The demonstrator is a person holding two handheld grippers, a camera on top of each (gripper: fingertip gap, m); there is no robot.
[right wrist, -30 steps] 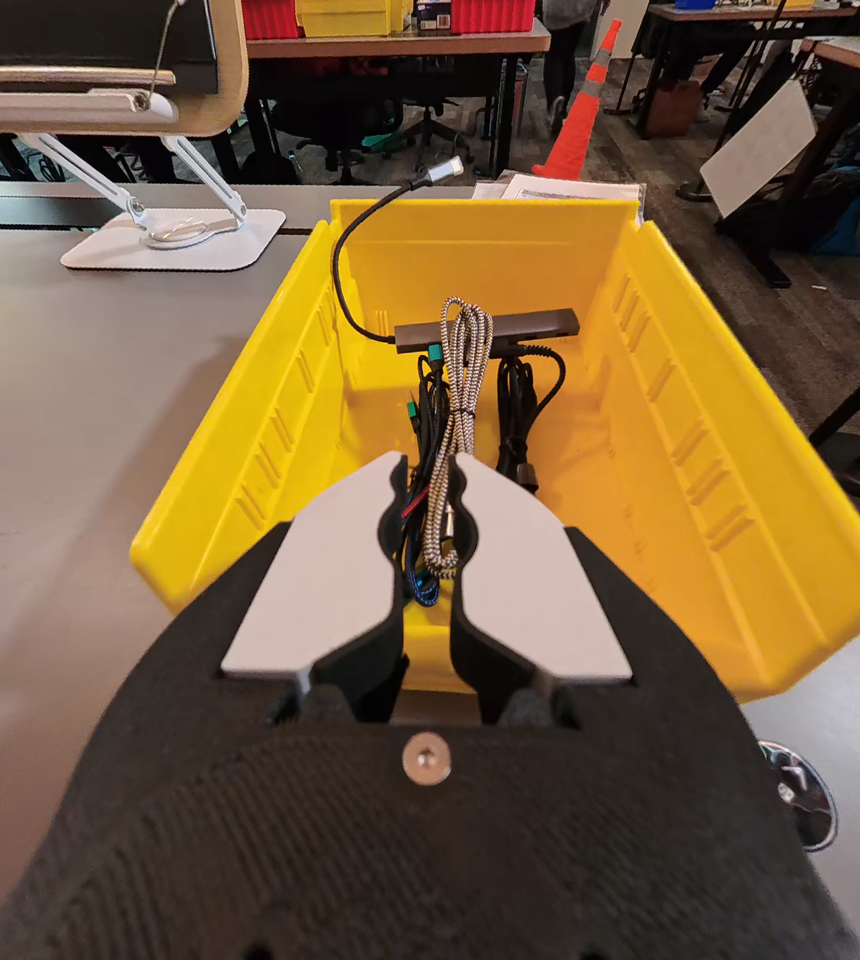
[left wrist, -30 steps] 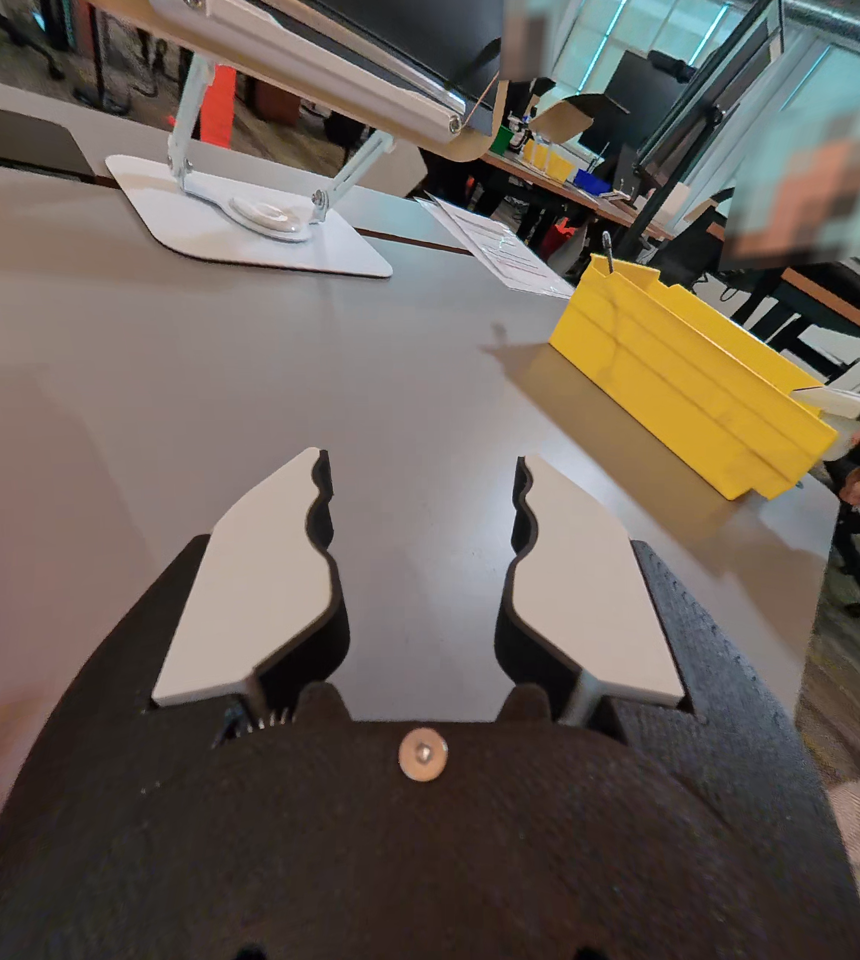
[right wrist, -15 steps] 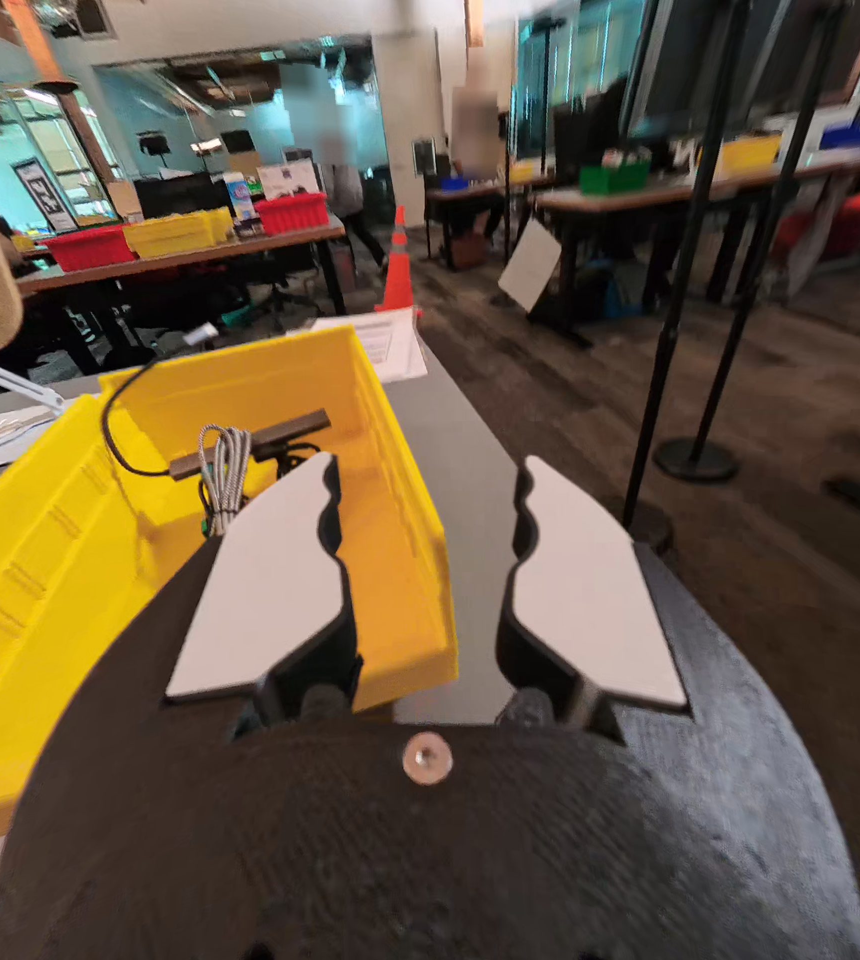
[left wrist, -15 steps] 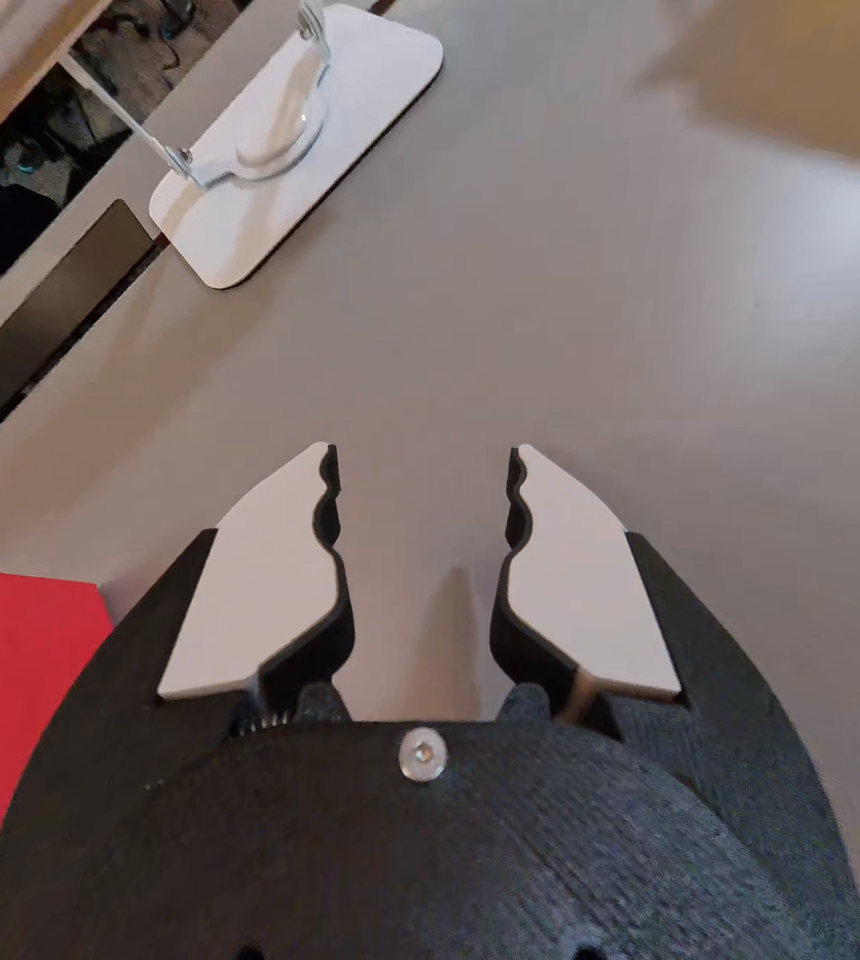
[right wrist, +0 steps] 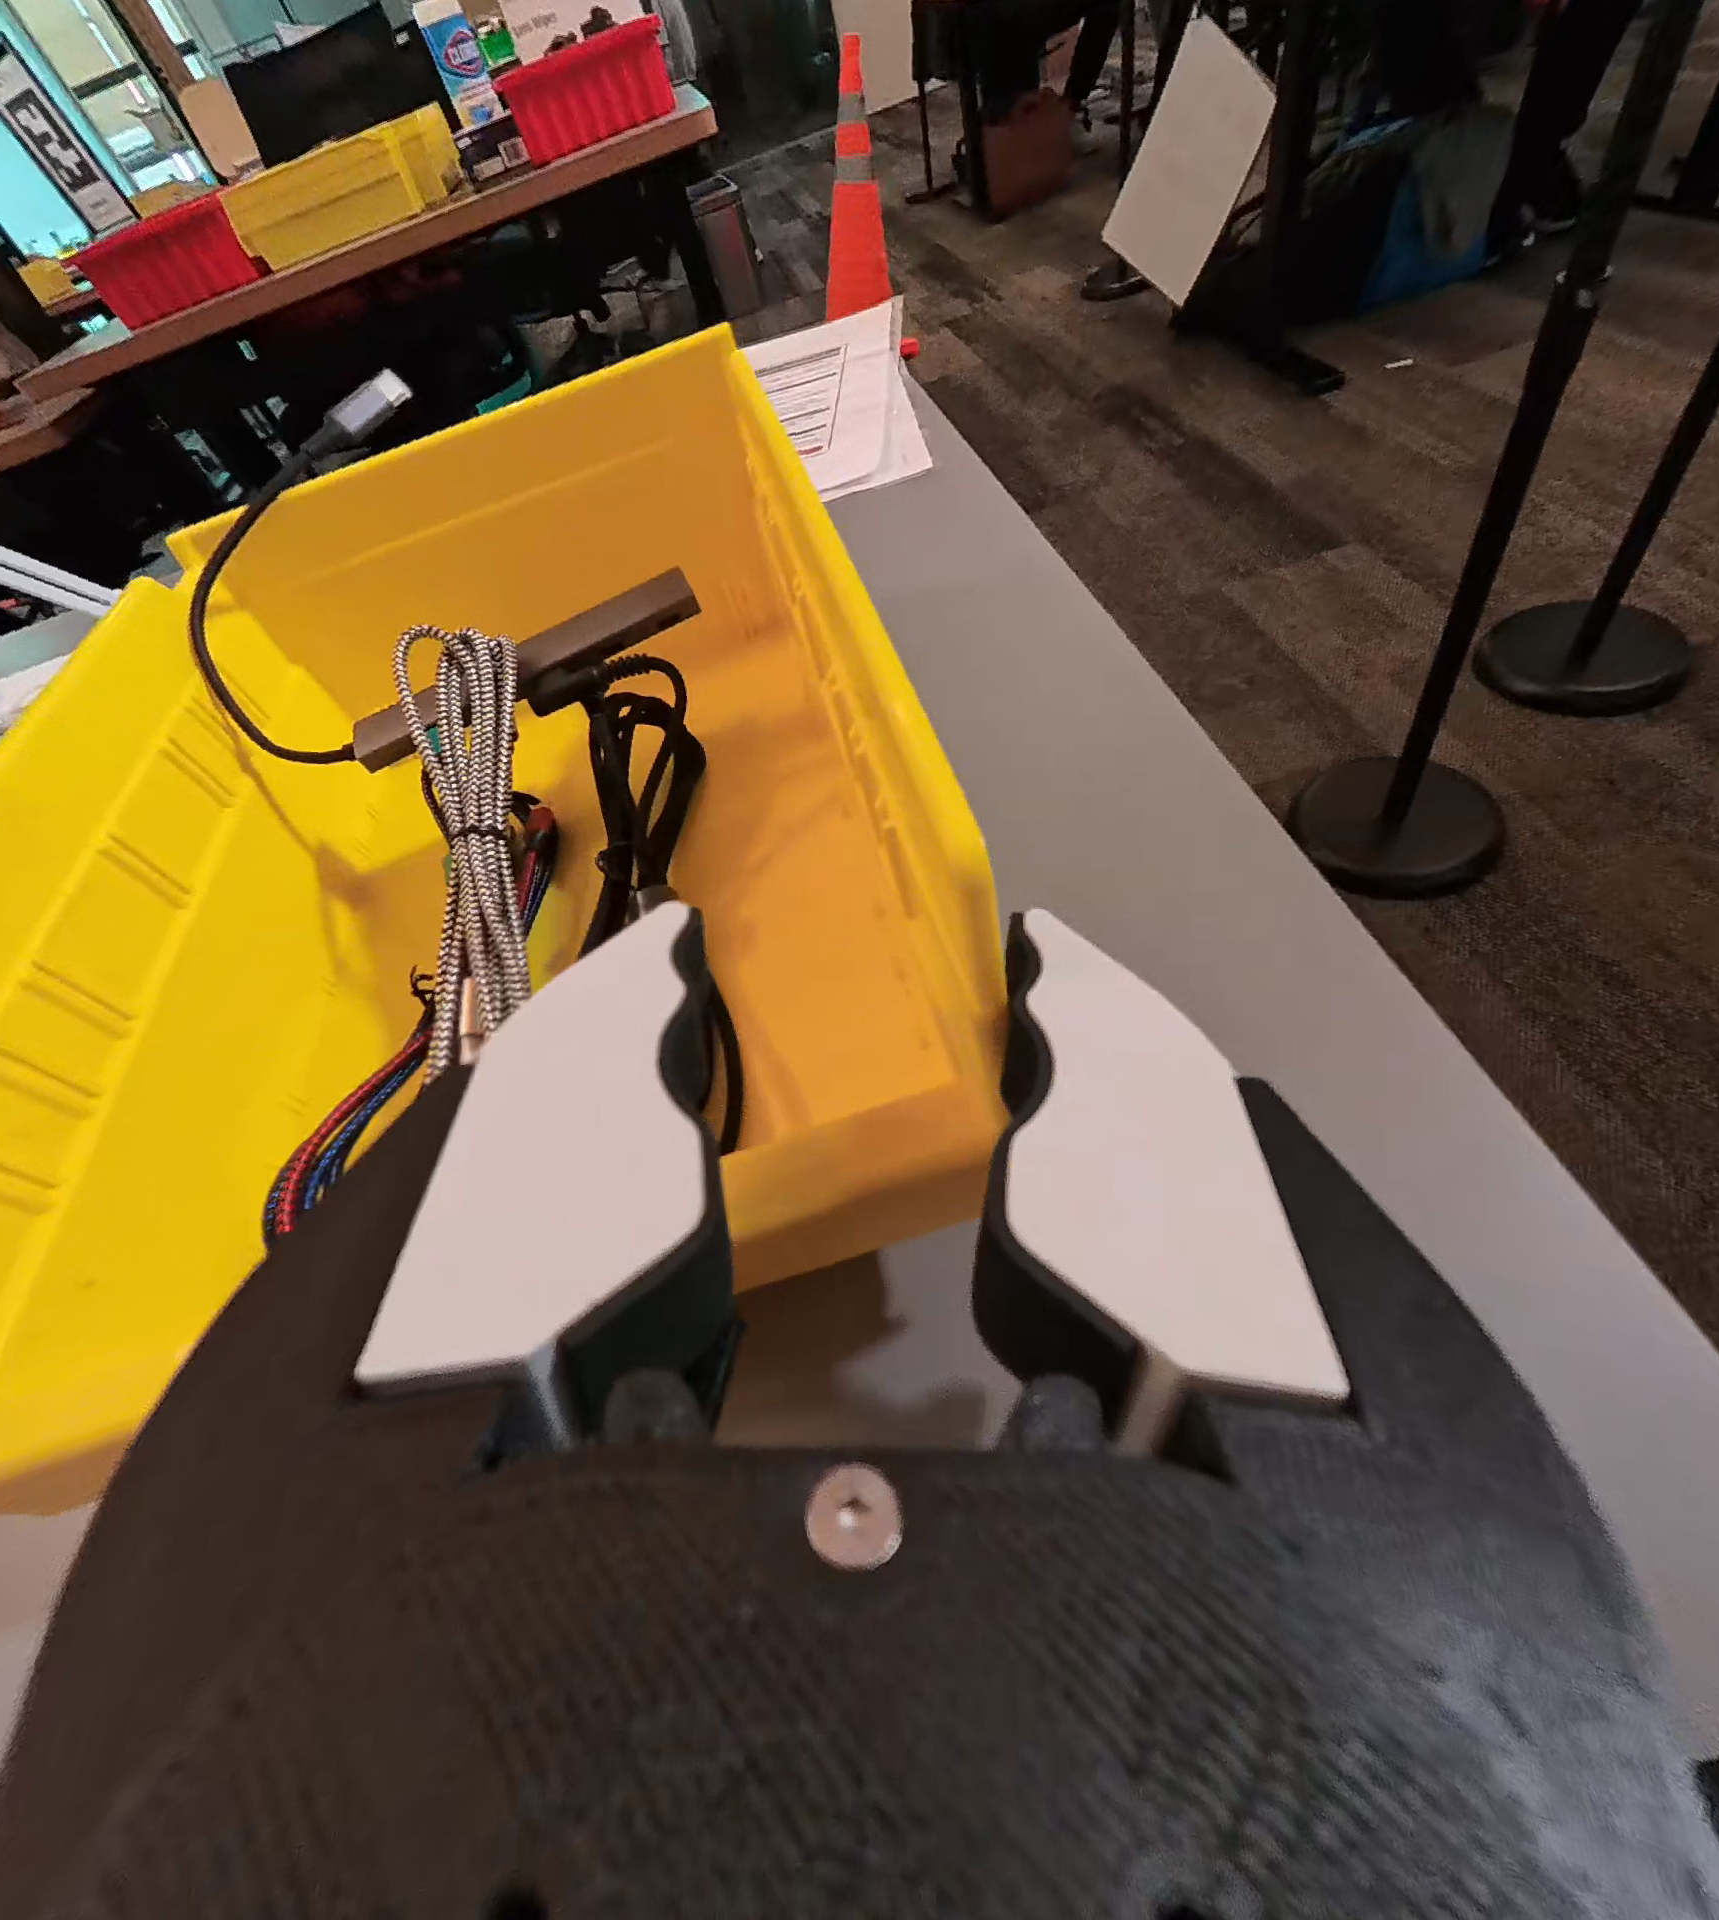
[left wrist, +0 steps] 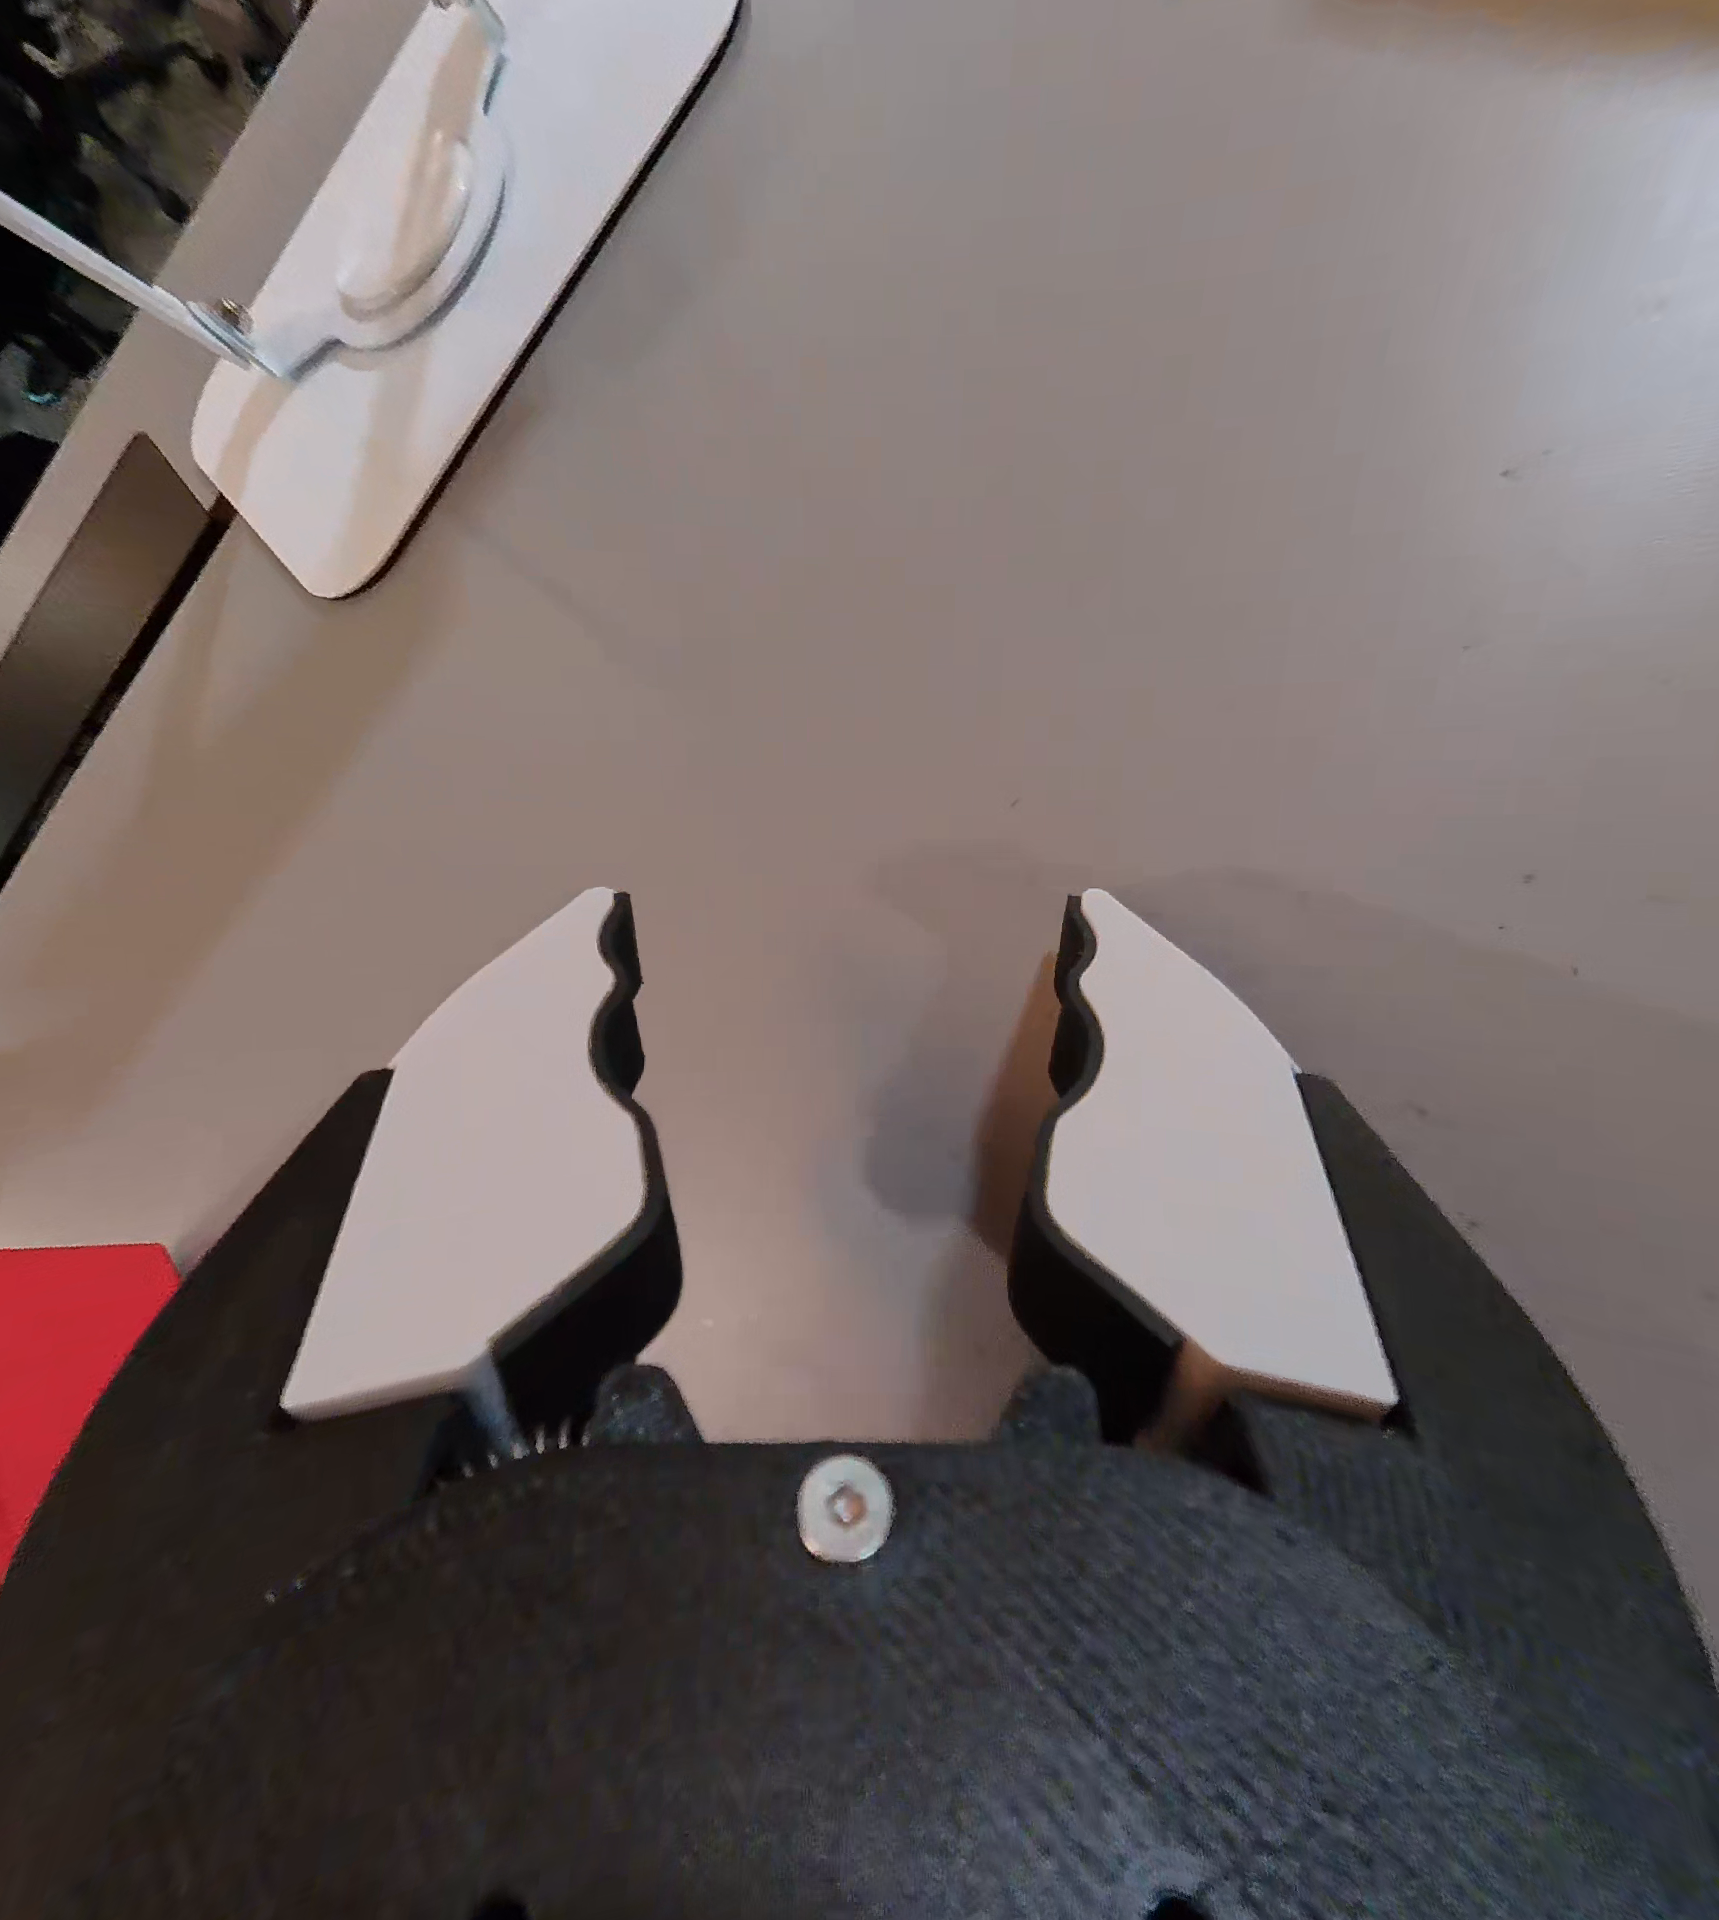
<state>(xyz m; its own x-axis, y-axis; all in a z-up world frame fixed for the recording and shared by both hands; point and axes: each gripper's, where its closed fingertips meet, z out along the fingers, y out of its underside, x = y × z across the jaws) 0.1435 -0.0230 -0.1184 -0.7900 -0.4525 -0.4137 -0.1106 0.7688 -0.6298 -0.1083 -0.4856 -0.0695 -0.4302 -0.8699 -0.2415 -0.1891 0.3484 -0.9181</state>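
Note:
My left gripper (left wrist: 853,906) is open and empty, pointing down at the bare grey table (left wrist: 1198,540). My right gripper (right wrist: 853,927) is open and empty, hovering over the near right corner of a yellow bin (right wrist: 865,790). Its jaws stand on either side of the bin's right wall, apart from it. In the bin lie a black-and-white braided cable (right wrist: 468,790), a black cable bundle (right wrist: 642,769), a red-and-blue braided cable (right wrist: 335,1132) and a grey hub (right wrist: 616,623) with a black lead running over the back rim.
A white stand base (left wrist: 439,281) sits at the table's far left, beside a dark seam. A red object (left wrist: 3,1455) lies at the lower left. A sheet of paper (right wrist: 839,405) lies behind the bin. The table's right edge drops to carpet with black stanchion bases (right wrist: 1395,831). Left tips to right tips: about 55 cm. Measured from the fingertips, the grey hub (right wrist: 616,623) is 15 cm or so from the right gripper and 45 cm from the left.
The left gripper swung from looking across the table to pointing down at it, then moved closer. The right gripper opened, let go of the braided cable, and shifted to the bin's right corner.

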